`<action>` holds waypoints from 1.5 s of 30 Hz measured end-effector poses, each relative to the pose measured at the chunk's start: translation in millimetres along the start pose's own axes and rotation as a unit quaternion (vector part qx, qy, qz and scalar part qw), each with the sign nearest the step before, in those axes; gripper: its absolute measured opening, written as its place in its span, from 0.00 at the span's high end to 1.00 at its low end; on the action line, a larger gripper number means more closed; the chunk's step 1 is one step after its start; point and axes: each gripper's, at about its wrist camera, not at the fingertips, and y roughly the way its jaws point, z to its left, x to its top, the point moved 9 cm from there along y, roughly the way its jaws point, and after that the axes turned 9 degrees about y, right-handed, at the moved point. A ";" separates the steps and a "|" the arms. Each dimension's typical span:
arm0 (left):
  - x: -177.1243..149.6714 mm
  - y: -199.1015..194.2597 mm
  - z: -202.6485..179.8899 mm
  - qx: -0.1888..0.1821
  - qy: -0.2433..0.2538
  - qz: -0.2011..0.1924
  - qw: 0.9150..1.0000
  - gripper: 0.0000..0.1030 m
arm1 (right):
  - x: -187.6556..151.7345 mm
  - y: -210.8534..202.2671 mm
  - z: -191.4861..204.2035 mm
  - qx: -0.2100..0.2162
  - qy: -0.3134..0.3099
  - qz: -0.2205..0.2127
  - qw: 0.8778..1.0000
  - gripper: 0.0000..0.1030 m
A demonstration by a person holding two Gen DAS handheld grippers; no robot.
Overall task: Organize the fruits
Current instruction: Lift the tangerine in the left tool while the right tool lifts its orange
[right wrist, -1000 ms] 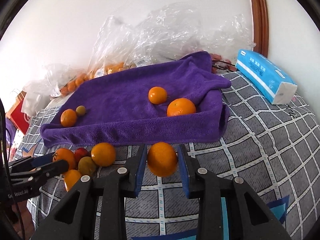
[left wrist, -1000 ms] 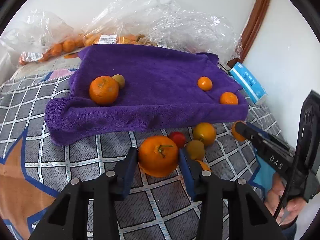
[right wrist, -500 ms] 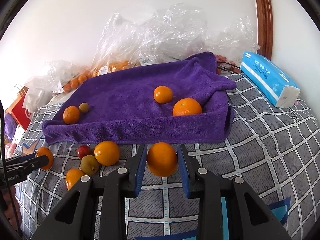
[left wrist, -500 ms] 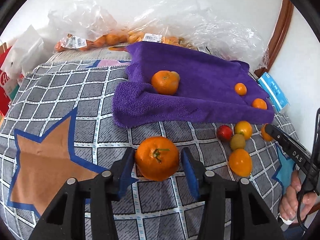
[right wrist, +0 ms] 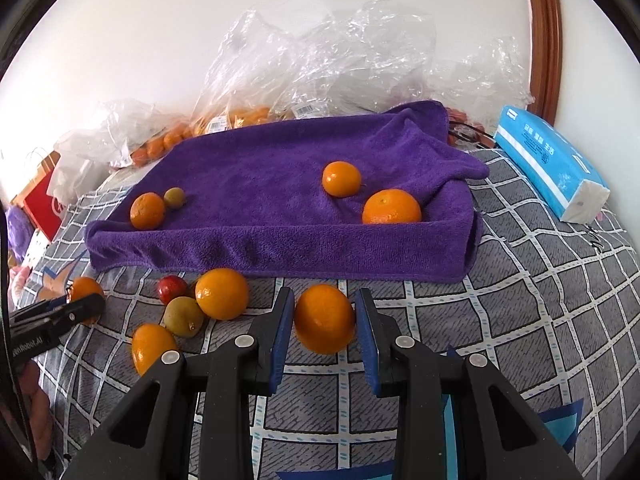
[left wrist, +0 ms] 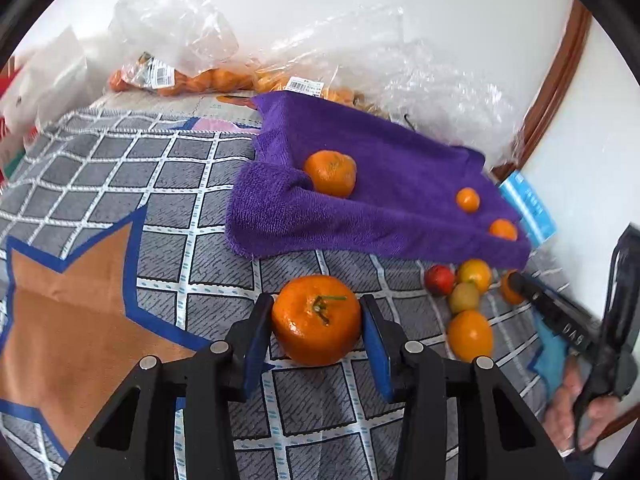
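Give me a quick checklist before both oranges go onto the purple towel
1. Left gripper around the stemmed orange: cannot tell if firm; jaws are closing, fruit between them.
2. Right gripper clamped on the smooth orange: ok, pads against both sides.
3. Free room on the purple towel: ok, bare middle between its four fruits.
4. Towel's raised front fold in the path: not ok, lift over it.
5. Loose fruit cluster on the bedspread between the grippers: not ok, easily nudged.
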 end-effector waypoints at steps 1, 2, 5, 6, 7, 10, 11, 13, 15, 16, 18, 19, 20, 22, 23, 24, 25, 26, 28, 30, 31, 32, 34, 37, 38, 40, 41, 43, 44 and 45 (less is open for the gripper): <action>0.3 -0.6 1.9 -0.005 -0.009 -0.004 1.000 0.60 | 0.1 -1.3 0.2 0.001 -0.001 -0.003 1.000 0.70; 0.3 -0.7 2.4 -0.005 -0.013 -0.006 1.000 0.60 | 0.3 -2.0 0.0 -0.001 -0.001 -0.006 1.000 0.70; 0.7 -1.6 0.3 -0.004 -0.011 -0.009 1.000 0.60 | 0.3 -3.8 -0.8 -0.012 -0.001 -0.012 1.000 0.70; 1.1 -2.8 -0.7 -0.005 -0.010 -0.013 1.000 0.60 | 0.5 -4.8 -0.9 -0.013 -0.001 -0.015 1.000 0.70; 1.8 -4.3 -1.6 -0.005 -0.008 -0.017 1.000 0.60 | 0.7 -5.6 -0.7 -0.012 -0.001 -0.017 1.000 0.70; 3.9 -9.7 -4.6 0.000 0.004 -0.029 1.000 0.61 | 0.8 -7.0 0.1 -0.007 -0.002 -0.019 1.000 0.70; 4.7 -11.9 -5.4 0.004 0.010 -0.033 0.999 0.61 | 0.7 -7.1 0.3 -0.004 -0.002 -0.019 1.000 0.70; 6.6 -15.4 -7.2 0.006 0.017 -0.042 0.999 0.61 | 0.8 -8.0 0.3 0.001 0.000 -0.020 1.000 0.70; 7.6 -17.5 -9.1 0.006 0.023 -0.046 0.999 0.61 | 1.4 -9.9 0.2 0.004 0.003 -0.024 1.000 0.70; 8.1 -18.4 -10.1 0.005 0.026 -0.047 0.999 0.61 | 1.7 -10.9 -0.2 0.007 0.005 -0.026 1.000 0.70; 8.9 -21.7 -13.4 0.004 0.034 -0.054 0.998 0.61 | 2.5 -12.3 0.0 0.009 0.006 -0.030 0.999 0.70; 9.3 -23.4 -14.9 0.005 0.038 -0.059 0.998 0.61 | 2.8 -13.0 0.0 0.009 0.006 -0.032 0.999 0.70; 10.0 -25.3 -16.6 0.005 0.042 -0.064 0.997 0.61 | 3.1 -14.0 0.0 0.011 0.006 -0.034 0.999 0.70; 10.9 -27.7 -18.8 0.006 0.047 -0.070 0.996 0.61 | 4.2 -15.0 -1.2 0.015 0.012 -0.037 0.999 0.70; 11.4 -28.2 -19.4 0.006 0.048 -0.072 0.996 0.61 | 4.5 -15.0 -1.9 0.017 0.015 -0.036 0.999 0.70; 11.7 -28.5 -19.2 0.006 0.048 -0.073 0.996 0.61 | 5.2 -15.0 -4.3 0.015 0.022 -0.037 0.999 0.70; 12.2 -29.2 -18.7 0.005 0.047 -0.075 0.996 0.61 | 5.9 -15.4 -6.1 0.013 0.027 -0.039 0.999 0.70; 12.5 -30.1 -18.3 0.005 0.045 -0.077 0.996 0.61 | 6.2 -15.7 -6.6 0.016 0.030 -0.040 0.999 0.70; 13.3 -30.9 -16.6 0.006 0.040 -0.080 0.996 0.61 | 7.0 -16.4 -8.3 0.019 0.035 -0.041 0.998 0.70; 13.4 -30.9 -14.9 0.007 0.036 -0.079 0.996 0.61 | 7.1 -16.8 -9.9 0.014 0.035 -0.042 0.998 0.70; 13.5 -31.3 -14.1 0.007 0.034 -0.079 0.996 0.61 | 6.9 -17.1 -9.8 0.012 0.033 -0.042 0.998 0.70; 13.7 -32.2 -13.8 0.007 0.032 -0.081 0.996 0.61 | 6.7 -17.6 -9.8 0.010 0.032 -0.043 0.998 0.70; 14.2 -34.3 -14.3 0.005 0.030 -0.085 0.996 0.61 | 5.7 -19.1 -9.3 0.003 0.031 -0.045 0.999 0.70; 14.6 -36.4 -13.6 0.003 0.028 -0.088 0.996 0.61 | 2.1 -21.8 -7.3 0.003 0.034 -0.039 0.999 0.70; 14.5 -36.6 -13.4 0.004 0.028 -0.089 0.996 0.61 | 0.6 -23.5 -6.2 0.006 0.035 -0.038 0.999 0.70; 14.9 -37.2 -13.1 0.008 0.029 -0.091 0.995 0.61 | -1.8 -28.3 -2.9 0.008 0.036 -0.037 0.999 0.70; 15.1 -37.2 -13.2 0.010 0.031 -0.092 0.995 0.61 | -2.3 -30.3 -2.3 0.006 0.036 -0.037 0.999 0.70; 14.6 -37.0 -12.9 0.012 0.032 -0.091 0.995 0.61 | -2.1 -35.2 -0.9 -0.001 0.038 -0.039 0.999 0.70; 14.5 -37.1 -12.8 0.010 0.031 -0.090 0.995 0.61 | -1.7 -37.3 -0.1 0.000 0.039 -0.040 0.998 0.70; 14.6 -37.8 -13.2 0.009 0.030 -0.091 0.995 0.61 | -1.1 -39.4 0.7 0.001 0.041 -0.042 0.998 0.70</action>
